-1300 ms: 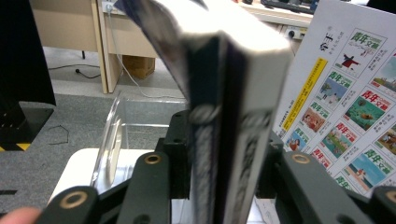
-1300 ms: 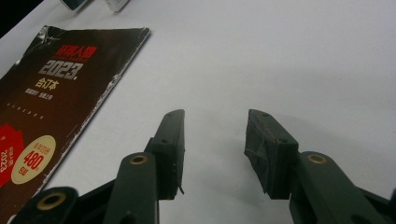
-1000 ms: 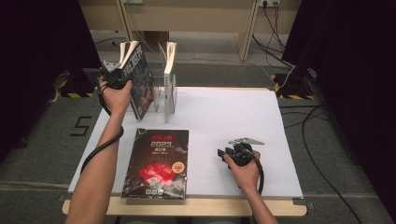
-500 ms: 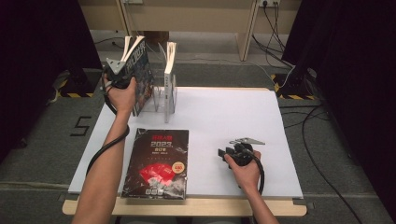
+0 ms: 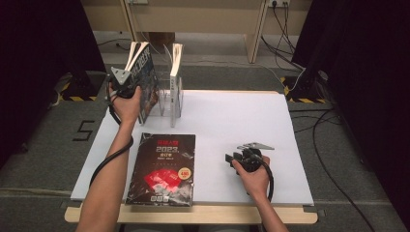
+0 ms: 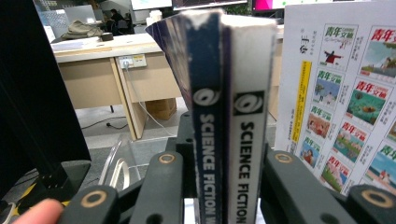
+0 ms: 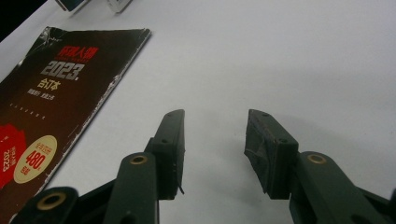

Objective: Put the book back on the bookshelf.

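Note:
My left gripper is shut on the spines of two "Science Fiction World" magazines and holds them upright and slightly tilted at the left end of a clear rack. In the left gripper view the two spines stand between the jaws of the left gripper, which have just eased open a little. Another magazine stands upright in the rack, its colourful back cover facing me. My right gripper rests open on the white table, with nothing between the jaws of the right gripper.
A black magazine with red print lies flat at the front left of the table, and its corner lies left of the right gripper. Cables trail on the floor to the right, and desks stand behind the table.
The left hand has shifted a little toward the rack with the two magazines in its gripper. The right hand and the black magazine have stayed put.

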`<move>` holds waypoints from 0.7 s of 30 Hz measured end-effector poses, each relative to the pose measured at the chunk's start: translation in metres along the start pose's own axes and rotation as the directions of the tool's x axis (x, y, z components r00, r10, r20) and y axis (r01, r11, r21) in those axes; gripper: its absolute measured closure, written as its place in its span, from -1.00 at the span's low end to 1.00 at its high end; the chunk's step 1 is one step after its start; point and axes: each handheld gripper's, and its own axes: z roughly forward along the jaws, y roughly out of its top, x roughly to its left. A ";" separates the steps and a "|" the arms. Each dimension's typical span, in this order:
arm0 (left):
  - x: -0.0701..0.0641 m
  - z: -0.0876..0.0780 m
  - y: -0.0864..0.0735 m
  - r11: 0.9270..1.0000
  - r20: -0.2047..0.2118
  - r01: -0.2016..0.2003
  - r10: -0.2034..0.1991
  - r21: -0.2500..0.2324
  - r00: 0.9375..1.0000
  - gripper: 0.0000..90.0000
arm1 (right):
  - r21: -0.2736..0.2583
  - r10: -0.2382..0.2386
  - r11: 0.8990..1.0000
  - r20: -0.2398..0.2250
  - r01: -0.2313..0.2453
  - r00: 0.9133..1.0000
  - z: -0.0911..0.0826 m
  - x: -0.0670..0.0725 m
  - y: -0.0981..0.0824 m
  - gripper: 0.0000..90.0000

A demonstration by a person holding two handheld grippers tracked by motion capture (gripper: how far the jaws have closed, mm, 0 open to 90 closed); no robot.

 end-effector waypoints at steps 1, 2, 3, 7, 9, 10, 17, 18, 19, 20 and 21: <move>0.001 -0.001 0.000 1.000 0.000 -0.007 0.007 0.010 1.000 0.64 | -0.001 0.000 1.000 0.000 0.000 1.000 0.000 0.000 0.000 0.29; 0.001 -0.003 0.000 1.000 0.001 -0.018 0.018 0.022 1.000 0.62 | -0.001 0.002 1.000 -0.001 -0.002 1.000 0.000 0.000 0.000 0.29; 0.002 -0.004 0.000 1.000 -0.002 -0.014 0.014 0.028 1.000 0.60 | 0.000 0.005 1.000 -0.001 -0.005 1.000 0.000 0.000 0.000 0.29; 0.007 -0.010 -0.003 0.998 0.007 0.016 -0.016 0.053 1.000 0.51 | 0.001 0.003 1.000 0.000 -0.003 1.000 0.000 0.001 0.000 0.28; 0.008 -0.013 -0.004 0.998 0.018 0.009 -0.010 0.065 1.000 0.49 | 0.002 0.004 1.000 -0.001 -0.004 1.000 0.000 0.001 0.000 0.28; 0.009 -0.014 -0.004 0.997 0.020 0.017 -0.019 0.072 1.000 0.48 | 0.004 0.007 1.000 -0.001 -0.007 1.000 0.000 0.002 0.000 0.28; 0.009 -0.021 -0.007 0.996 0.037 0.016 -0.019 0.086 0.999 0.45 | 0.001 0.006 1.000 -0.002 -0.006 1.000 0.000 0.003 0.000 0.28; 0.009 -0.022 -0.008 0.996 0.041 0.020 -0.024 0.086 0.999 0.44 | 0.002 0.002 1.000 -0.002 -0.002 1.000 0.000 0.003 0.000 0.28; 0.009 -0.023 -0.008 0.996 0.044 0.023 -0.027 0.089 0.999 0.44 | 0.002 0.008 1.000 -0.001 -0.008 1.000 0.000 0.004 0.000 0.28; 0.009 -0.024 -0.008 0.996 0.041 0.025 -0.028 0.091 0.999 0.44 | 0.001 0.006 1.000 0.000 -0.006 1.000 0.000 0.003 0.000 0.28; 0.009 -0.024 -0.009 0.996 0.040 0.028 -0.032 0.090 0.999 0.43 | 0.001 0.004 1.000 -0.001 -0.004 1.000 0.000 0.003 0.000 0.28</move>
